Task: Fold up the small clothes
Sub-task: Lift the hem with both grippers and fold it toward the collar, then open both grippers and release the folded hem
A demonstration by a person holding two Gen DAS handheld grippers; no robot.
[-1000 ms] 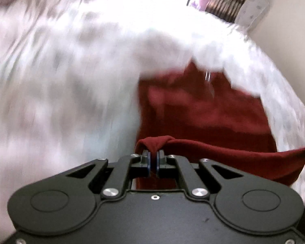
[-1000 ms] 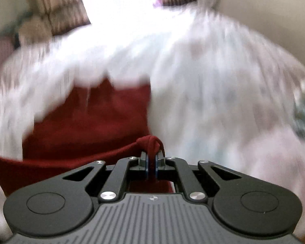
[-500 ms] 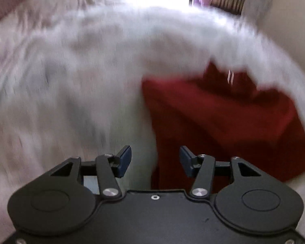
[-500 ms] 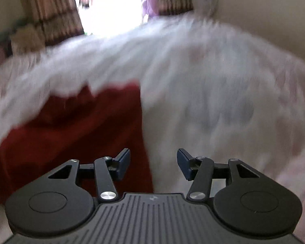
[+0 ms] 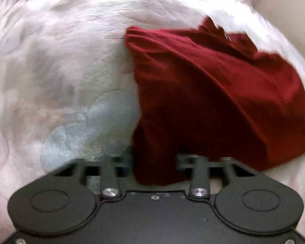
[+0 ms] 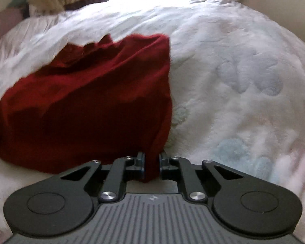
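Red garment lies on the bed, folded. Right gripper: jaws nearly closed, pinching its near corner. Left gripper: jaws spread wide around the cloth's near edge; view blurred, fingertips hidden.

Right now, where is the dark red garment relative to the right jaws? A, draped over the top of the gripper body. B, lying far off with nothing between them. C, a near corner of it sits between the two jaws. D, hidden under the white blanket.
C: in the right wrist view a near corner of the dark red garment hangs between the nearly closed jaws of the right gripper, on the white blanket.
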